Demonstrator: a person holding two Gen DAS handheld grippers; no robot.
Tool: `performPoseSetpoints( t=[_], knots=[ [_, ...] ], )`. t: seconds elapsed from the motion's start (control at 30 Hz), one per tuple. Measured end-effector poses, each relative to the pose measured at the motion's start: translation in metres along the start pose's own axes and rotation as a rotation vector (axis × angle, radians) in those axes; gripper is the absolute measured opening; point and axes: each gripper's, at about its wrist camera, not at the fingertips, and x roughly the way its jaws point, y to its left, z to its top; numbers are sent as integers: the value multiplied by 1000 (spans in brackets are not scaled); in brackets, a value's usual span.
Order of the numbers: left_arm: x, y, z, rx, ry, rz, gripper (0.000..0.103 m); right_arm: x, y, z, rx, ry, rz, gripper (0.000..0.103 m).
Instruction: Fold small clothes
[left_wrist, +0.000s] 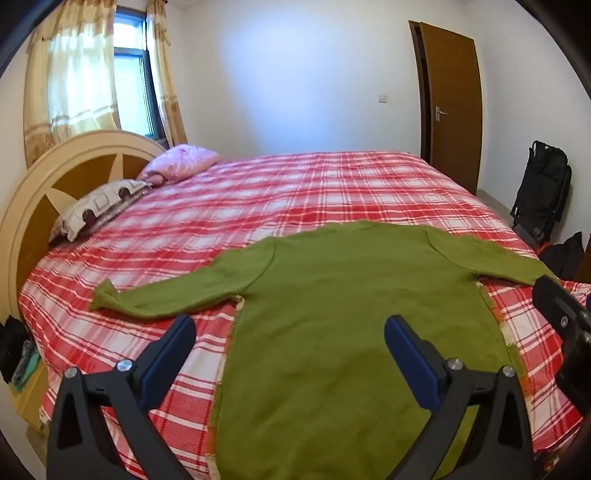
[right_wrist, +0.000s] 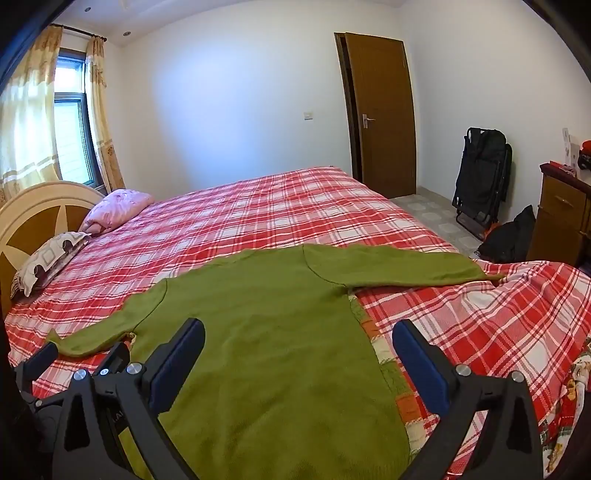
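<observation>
Green sweater (left_wrist: 332, 314) is seen spread flat on the near part of the bed (left_wrist: 295, 184), over the red plaid cover, both sleeves stretched out to left and right. The left claw (left_wrist: 290, 334) and right claw (right_wrist: 299, 339) are held wide open above it, with nothing gripped. A wooden cabinet (right_wrist: 561, 218) at the far right is shown only in the right wrist view; the folded black chair (right_wrist: 480, 181) is seen more fully there.
</observation>
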Motion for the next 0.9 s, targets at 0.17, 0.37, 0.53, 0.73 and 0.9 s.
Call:
performPoseSetpoints(
  t=[0.17,0.37,0.53,0.73,0.9],
  knots=[
    [1,1,-1,-12,6,-12,103,1,0,-3,-6,0,3,102],
    [1,1,-1,-14,5,-20,103,0,3,-5,-14,3,4,102],
    [0,0,0,-10,4,-24,103,1,1,-4,-7,9,5,102],
    [1,-1,1,-14,11,-28,103,1,2,-3,-7,12,3,102],
    [1,-1,1,-14,11,-28,103,2,2,-3,-7,12,4,102]
  ],
)
